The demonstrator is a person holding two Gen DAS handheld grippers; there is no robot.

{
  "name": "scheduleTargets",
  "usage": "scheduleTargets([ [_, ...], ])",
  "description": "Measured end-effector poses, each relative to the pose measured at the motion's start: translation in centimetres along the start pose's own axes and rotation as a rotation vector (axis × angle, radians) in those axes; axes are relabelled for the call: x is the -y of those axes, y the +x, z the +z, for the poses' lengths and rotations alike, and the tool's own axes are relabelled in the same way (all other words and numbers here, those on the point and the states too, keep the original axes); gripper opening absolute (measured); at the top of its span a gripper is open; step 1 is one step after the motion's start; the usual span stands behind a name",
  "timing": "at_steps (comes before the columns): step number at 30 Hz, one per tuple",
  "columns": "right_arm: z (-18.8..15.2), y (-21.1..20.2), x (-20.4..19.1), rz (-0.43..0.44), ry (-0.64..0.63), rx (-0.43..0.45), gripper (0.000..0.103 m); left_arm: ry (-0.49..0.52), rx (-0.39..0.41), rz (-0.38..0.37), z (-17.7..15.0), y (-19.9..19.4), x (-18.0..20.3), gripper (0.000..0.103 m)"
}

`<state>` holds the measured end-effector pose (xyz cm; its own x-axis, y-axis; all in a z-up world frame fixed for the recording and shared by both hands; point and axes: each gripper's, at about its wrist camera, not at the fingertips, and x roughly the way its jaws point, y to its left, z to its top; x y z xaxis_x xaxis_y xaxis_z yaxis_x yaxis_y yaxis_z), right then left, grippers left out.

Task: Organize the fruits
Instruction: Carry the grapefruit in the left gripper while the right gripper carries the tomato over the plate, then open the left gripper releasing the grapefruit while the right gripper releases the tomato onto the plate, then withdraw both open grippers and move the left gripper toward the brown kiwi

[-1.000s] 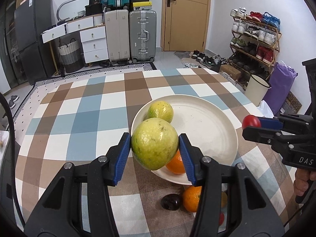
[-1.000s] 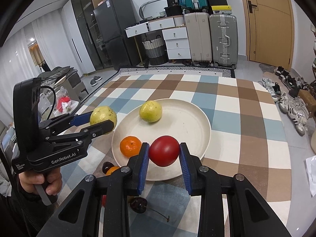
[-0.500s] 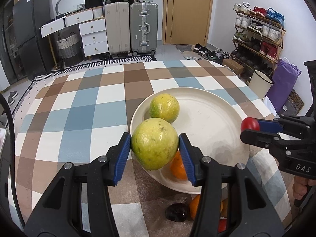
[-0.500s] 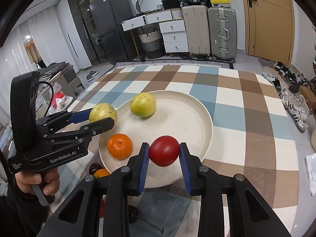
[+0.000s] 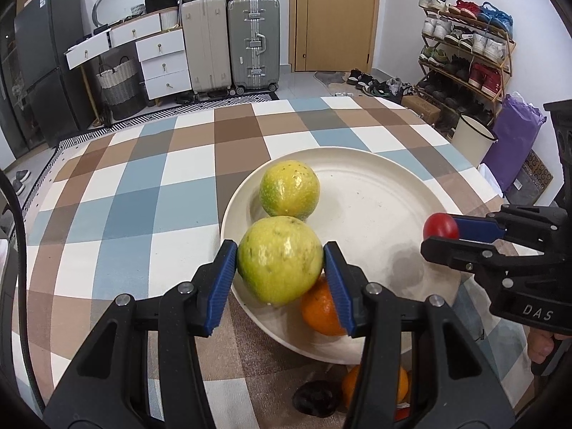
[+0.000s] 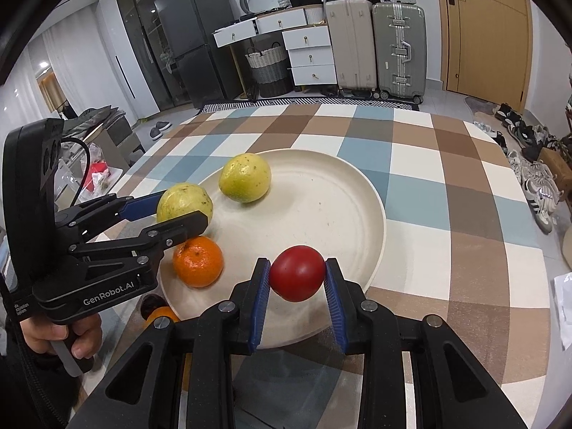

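- Left gripper [image 5: 280, 268] clamped on a yellow-green fruit [image 5: 280, 259], pads pressing both sides, carried over the near-left rim of the cream plate [image 5: 386, 186] — likely for setting down beside its twin [image 5: 289, 188] already there.
- Right gripper [image 6: 296, 279] closed tight on a small red fruit [image 6: 297, 273], pads flanking it, held above the plate's near edge, apparently for the same drop-off.
- Orange [image 6: 197, 261] resting on the plate just under the left jaws; tight room for the release.
- Second orange [image 5: 375, 384] and a dark fruit [image 5: 316, 397] waiting on the checked tablecloth [image 5: 125, 214], just off the plate's near side.
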<state>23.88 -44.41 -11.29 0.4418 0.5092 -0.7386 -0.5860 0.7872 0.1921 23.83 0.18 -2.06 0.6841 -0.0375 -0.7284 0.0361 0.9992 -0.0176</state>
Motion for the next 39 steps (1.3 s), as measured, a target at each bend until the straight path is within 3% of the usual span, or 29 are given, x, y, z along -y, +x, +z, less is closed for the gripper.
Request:
scheduleTargets([
  [16, 0.0, 0.3, -0.8, -0.008, -0.016, -0.011, 0.033, 0.020, 0.011, -0.009, 0.0, -0.3, 0.2, 0.047],
  [18, 0.1, -0.1, -0.9, -0.012, -0.021, 0.001, 0.041, 0.023, 0.015, -0.009, -0.1, -0.8, 0.2, 0.049],
  [21, 0.1, -0.9, -1.1, -0.017, -0.020, 0.015, 0.049, 0.015, 0.031, -0.005, -0.3, -1.9, 0.0, 0.060],
  [25, -0.1, -1.9, -1.0, -0.021, -0.007, 0.031, 0.067, 0.002, 0.066, -0.011, -0.9, -4.1, -0.4, 0.083],
  [30, -0.8, -3.6, -1.1, -0.023, 0.010, 0.050, 0.087, -0.022, 0.082, 0.004, -1.9, -6.8, -1.1, 0.087],
  [33, -1.3, -4.5, -1.2, -0.060, 0.013, 0.063, 0.100, -0.046, 0.097, 0.015, -2.6, -8.4, -1.7, 0.102],
  [39, -2.4, -6.1, -1.3, -0.073, 0.012, 0.069, 0.102, -0.051, 0.119, 0.024, -4.3, -11.3, -1.9, 0.102],
])
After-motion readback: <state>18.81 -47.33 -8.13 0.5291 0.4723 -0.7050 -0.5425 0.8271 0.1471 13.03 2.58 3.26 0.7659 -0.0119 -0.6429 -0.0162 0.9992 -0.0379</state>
